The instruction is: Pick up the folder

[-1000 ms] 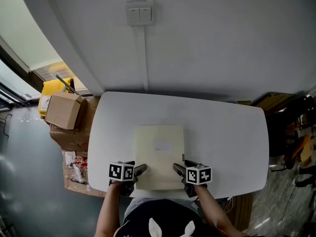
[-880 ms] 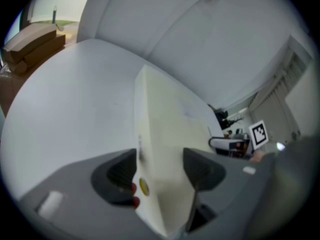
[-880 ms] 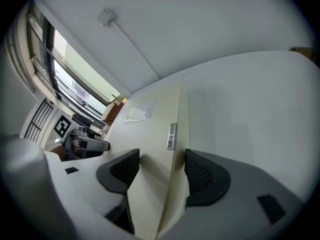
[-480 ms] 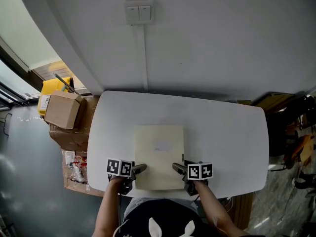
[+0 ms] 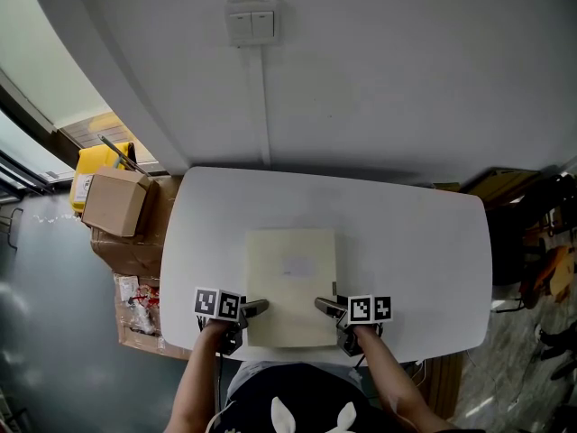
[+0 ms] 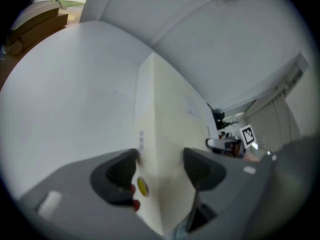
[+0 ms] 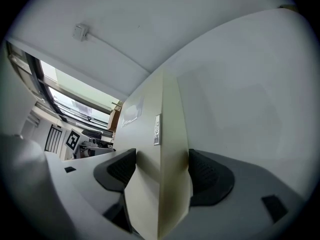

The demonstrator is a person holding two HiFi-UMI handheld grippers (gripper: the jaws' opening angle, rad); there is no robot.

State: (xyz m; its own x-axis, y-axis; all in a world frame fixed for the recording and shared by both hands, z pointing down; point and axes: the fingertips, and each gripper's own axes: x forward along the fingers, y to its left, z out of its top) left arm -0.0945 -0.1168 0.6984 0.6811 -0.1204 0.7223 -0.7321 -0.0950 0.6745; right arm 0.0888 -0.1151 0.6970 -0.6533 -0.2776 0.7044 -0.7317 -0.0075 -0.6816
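**A:** What is differing from a second ago?

**B:** The marker cubes are sitting rolled. The right gripper has just been widening its jaws, with the folder between them and the pads lying on both faces. The left gripper is grasping it too.

**A:** Counts?

**B:** One folder, lying at the table's six o'clock edge. Two grippers. One wall switch at twelve o'clock. One cardboard box at nine, off the table.
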